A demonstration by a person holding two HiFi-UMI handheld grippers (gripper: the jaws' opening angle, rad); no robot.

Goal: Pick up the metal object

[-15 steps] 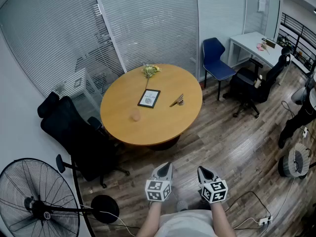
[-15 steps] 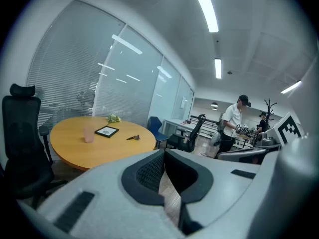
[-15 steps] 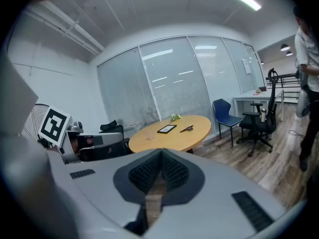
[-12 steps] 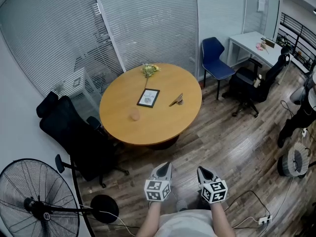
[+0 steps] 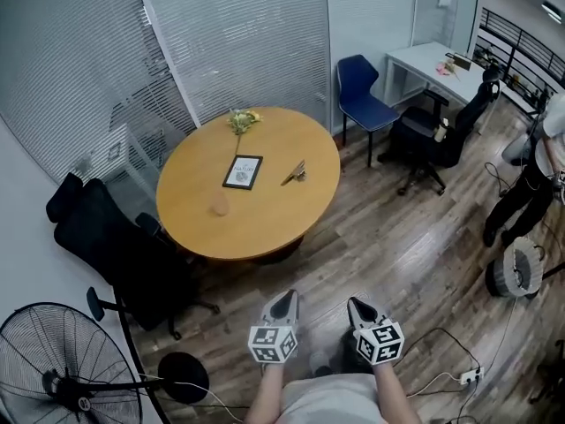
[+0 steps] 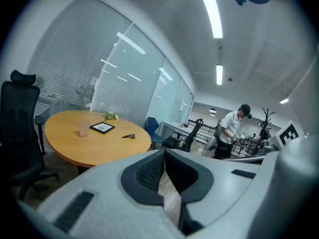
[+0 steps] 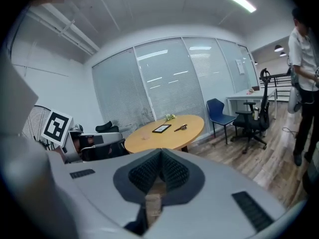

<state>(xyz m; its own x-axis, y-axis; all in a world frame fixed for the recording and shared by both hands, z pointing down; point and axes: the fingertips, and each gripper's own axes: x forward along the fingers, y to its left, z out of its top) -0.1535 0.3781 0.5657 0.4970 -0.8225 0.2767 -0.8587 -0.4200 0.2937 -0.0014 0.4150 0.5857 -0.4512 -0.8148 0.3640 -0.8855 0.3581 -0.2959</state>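
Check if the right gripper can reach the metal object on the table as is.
Probably not yet: the right gripper, shut, hangs by the person's body, well short of the metal object on the table. Only floor lies between; stepping closer looks unobstructed.

Honey wood among greys, black and one patch of blue

The round bench (image 5: 265, 223) is honey-orange. On it are a black-framed picture (image 5: 242, 171), a pale pink cup (image 5: 220, 205), yellow-green flowers (image 5: 243, 118) and a dark metal object (image 5: 295, 172). The floor (image 5: 397, 246) is grey-brown planks, the blinds (image 5: 238, 34) finely striped white. One chair (image 5: 362, 95) is blue, the office chair (image 5: 115, 246) black. The left claw (image 5: 287, 295) and right claw (image 5: 354, 303) are pale grey with black-and-white square markers.
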